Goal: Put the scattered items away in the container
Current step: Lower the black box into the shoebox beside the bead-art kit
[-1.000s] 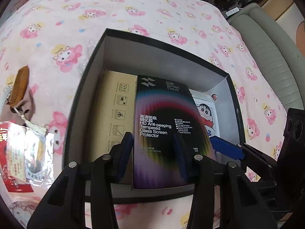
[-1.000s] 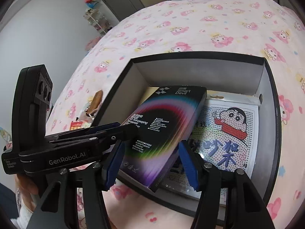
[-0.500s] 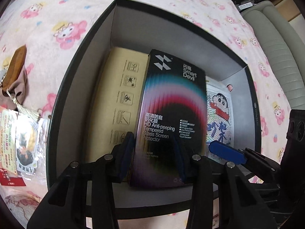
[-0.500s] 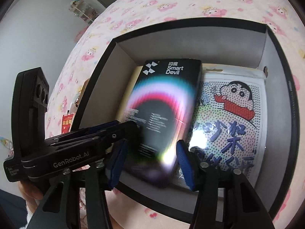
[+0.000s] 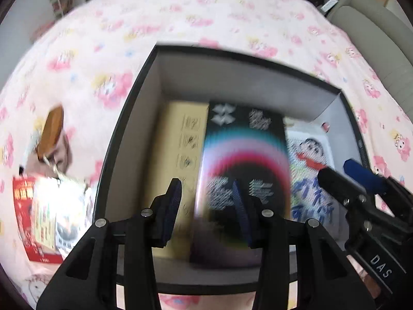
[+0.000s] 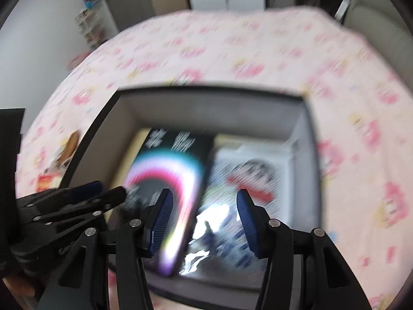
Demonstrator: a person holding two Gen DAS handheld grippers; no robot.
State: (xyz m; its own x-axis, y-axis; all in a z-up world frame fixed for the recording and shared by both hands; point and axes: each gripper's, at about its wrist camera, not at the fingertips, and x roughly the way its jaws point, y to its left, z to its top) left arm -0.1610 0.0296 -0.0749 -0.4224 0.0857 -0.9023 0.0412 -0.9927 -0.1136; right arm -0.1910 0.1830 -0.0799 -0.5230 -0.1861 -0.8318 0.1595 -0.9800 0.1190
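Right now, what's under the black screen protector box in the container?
The black screen protector box overlaps a tan box and a cartoon sheet in the container. What lies directly beneath is covered.

I can read only "DAS" in white on my right hand-held gripper (image 5: 361, 180) at four o'clock; the screen protector box (image 5: 245, 160) print is blurred.

Black box (image 5: 134, 118) with grey inside, black rainbow-arc packet (image 5: 245, 160), tan packet (image 5: 178, 155), pink cartoon-print sheet (image 5: 206, 15)
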